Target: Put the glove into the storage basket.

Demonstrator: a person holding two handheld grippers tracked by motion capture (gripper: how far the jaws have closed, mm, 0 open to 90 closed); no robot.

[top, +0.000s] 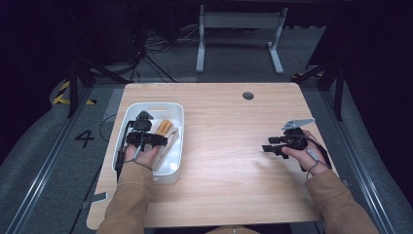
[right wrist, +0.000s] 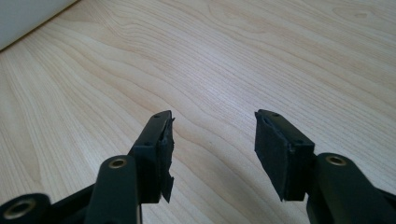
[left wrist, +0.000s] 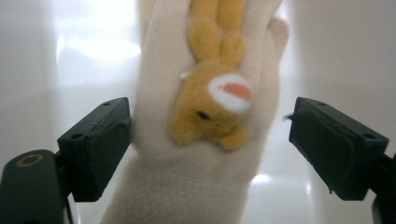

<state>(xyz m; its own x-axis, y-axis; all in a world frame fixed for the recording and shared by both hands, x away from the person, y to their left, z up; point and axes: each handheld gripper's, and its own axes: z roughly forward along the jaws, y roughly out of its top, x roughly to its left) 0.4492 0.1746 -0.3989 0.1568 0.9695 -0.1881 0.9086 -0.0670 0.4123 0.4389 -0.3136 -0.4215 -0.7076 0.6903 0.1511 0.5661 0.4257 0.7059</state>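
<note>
Glove: we are looking at a cream knitted glove [left wrist: 187,154] with a tan plush rabbit [left wrist: 212,100] sewn on its back, lying flat in the white bin [top: 127,122].
Long axis: in the left gripper view the glove is running straight away from the camera, cuff nearest us and fingertips at the far end; the rabbit's ears are pointing the same way as the fingers, its face toward the cuff.
High view: here the glove is lying lengthwise along the bin's right-hand side, the tan rabbit toward the far end and the cream cuff trailing toward the person.
Left tool [left wrist: 210,149]: we are seeing its jaws standing apart on either side of the cuff end; the left pad is sitting just at the glove's edge, the right pad is well clear of it, so nothing is being clamped.
Right tool [right wrist: 212,154]: its jaws are standing apart over bare wood, gripping nothing.
Worktop [top: 234,146]: the right hand is resting its tool on the light wooden worktop, well apart from the bin.
</note>
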